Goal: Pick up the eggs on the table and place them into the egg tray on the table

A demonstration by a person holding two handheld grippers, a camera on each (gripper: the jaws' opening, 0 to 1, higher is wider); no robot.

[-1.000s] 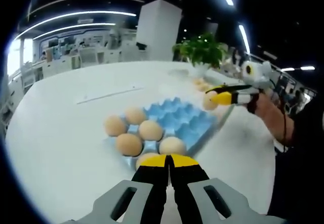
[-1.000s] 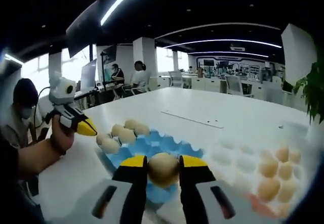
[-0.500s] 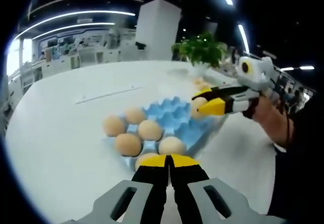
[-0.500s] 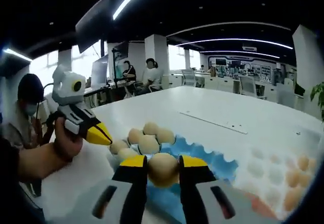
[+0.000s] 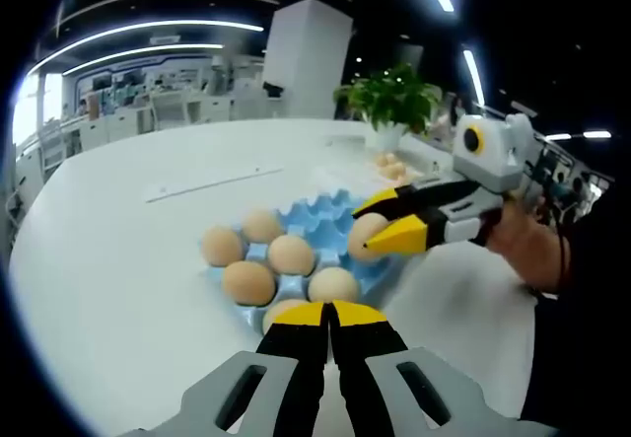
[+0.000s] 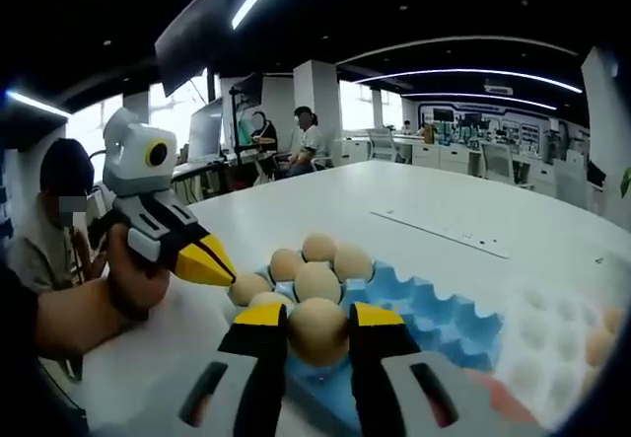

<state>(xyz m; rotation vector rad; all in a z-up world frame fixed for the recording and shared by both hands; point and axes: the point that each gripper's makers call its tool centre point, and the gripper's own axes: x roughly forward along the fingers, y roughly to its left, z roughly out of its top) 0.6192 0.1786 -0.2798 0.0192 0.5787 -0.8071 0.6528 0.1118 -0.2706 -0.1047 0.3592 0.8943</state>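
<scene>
Left gripper view: the left gripper (image 5: 330,311) has its jaws closed, empty, above a blue tray (image 5: 340,222) with five eggs (image 5: 292,254) on a white table (image 5: 118,250). Right gripper view: the right gripper (image 6: 317,317) clamps an egg (image 6: 317,329) over the tray's near edge.

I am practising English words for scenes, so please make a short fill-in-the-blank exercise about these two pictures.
1. The right gripper is shut on an ____.
2. The egg tray on the table is ____ in colour.
3. The left gripper holds ____ between its shut jaws.
4. Behind the egg tray stands a green ____.

Missing words: egg; blue; nothing; plant
</scene>
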